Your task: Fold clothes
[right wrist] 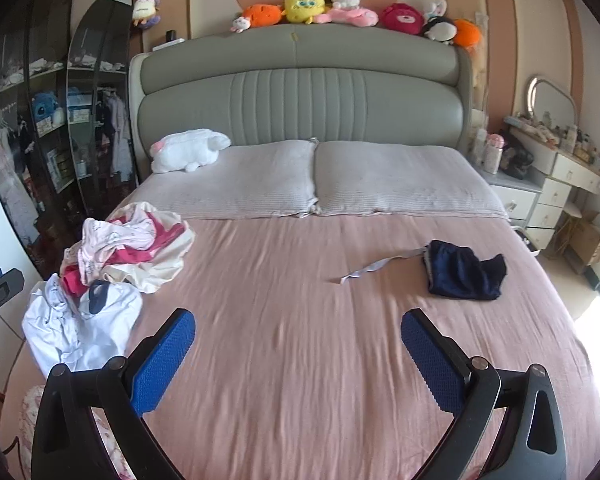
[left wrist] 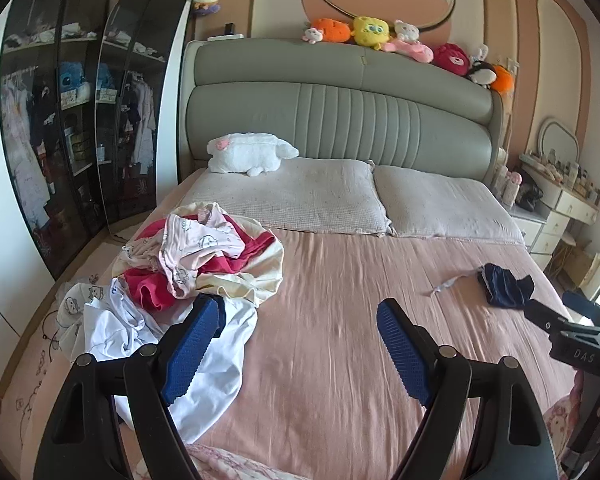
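Our left gripper and right gripper hover over the pink bedsheet, jaws spread wide and empty. The pile of clothes lies ahead-left, its white shirt just under our left finger, so the left gripper is nearer. Dark shorts lie ahead-right, long axis crosswise. We judge the open sheet between them ample for folding.

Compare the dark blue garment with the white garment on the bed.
The dark blue garment lies alone on the bed's right side; the white garment sits at the left edge against a mixed clothes pile. The blue one looks smaller. Both are crumpled, unfolded, and ungripped.
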`<act>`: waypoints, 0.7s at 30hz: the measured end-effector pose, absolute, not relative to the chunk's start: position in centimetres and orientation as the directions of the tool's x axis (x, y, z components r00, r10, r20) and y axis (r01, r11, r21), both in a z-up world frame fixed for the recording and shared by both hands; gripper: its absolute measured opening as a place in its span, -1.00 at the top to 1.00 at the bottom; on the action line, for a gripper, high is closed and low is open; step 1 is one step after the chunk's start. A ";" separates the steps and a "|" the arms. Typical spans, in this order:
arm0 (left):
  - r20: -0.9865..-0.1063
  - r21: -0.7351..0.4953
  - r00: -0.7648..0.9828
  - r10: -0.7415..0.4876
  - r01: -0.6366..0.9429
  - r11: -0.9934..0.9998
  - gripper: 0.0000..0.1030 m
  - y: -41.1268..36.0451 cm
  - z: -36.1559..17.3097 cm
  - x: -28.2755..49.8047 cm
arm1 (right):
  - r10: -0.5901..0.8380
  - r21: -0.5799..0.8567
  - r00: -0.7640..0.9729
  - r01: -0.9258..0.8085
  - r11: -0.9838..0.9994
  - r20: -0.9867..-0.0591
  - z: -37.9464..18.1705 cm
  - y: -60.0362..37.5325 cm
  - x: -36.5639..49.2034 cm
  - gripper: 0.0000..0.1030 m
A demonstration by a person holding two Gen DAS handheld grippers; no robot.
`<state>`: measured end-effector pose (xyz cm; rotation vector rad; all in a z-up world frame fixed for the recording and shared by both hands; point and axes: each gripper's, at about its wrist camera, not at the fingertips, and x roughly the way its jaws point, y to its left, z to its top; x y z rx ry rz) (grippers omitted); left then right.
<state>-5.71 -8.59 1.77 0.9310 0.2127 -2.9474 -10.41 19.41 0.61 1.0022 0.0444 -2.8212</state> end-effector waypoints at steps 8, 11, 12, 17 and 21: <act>-0.649 -0.080 -0.741 -0.173 0.292 -0.953 -0.58 -19.7 -2.2 -8.6 | -0.389 0.152 -0.661 0.387 -0.909 -0.642 -1.8 9.6 -15.3 -1.00; -0.676 -0.071 -0.708 -0.203 0.337 -0.939 -0.58 -23.0 -5.0 -10.5 | -0.436 0.167 -0.608 0.447 -0.879 -0.664 -3.0 4.7 -18.0 -1.00; -0.687 -0.072 -0.696 -0.207 0.349 -0.934 -0.57 -23.9 -5.9 -11.1 | -0.437 0.159 -0.597 0.461 -0.873 -0.672 -3.5 3.0 -18.9 -1.00; -0.724 -0.101 -0.662 -0.194 0.380 -0.920 -0.57 -27.0 -10.0 -13.0 | -0.457 0.090 -0.543 0.571 -0.816 -0.704 -6.4 -7.0 -23.0 -1.00; -0.754 -0.111 -0.633 -0.175 0.385 -0.916 -0.57 -29.0 -13.4 -14.6 | -0.487 0.073 -0.466 0.664 -0.744 -0.738 -9.7 -15.2 -25.2 -1.00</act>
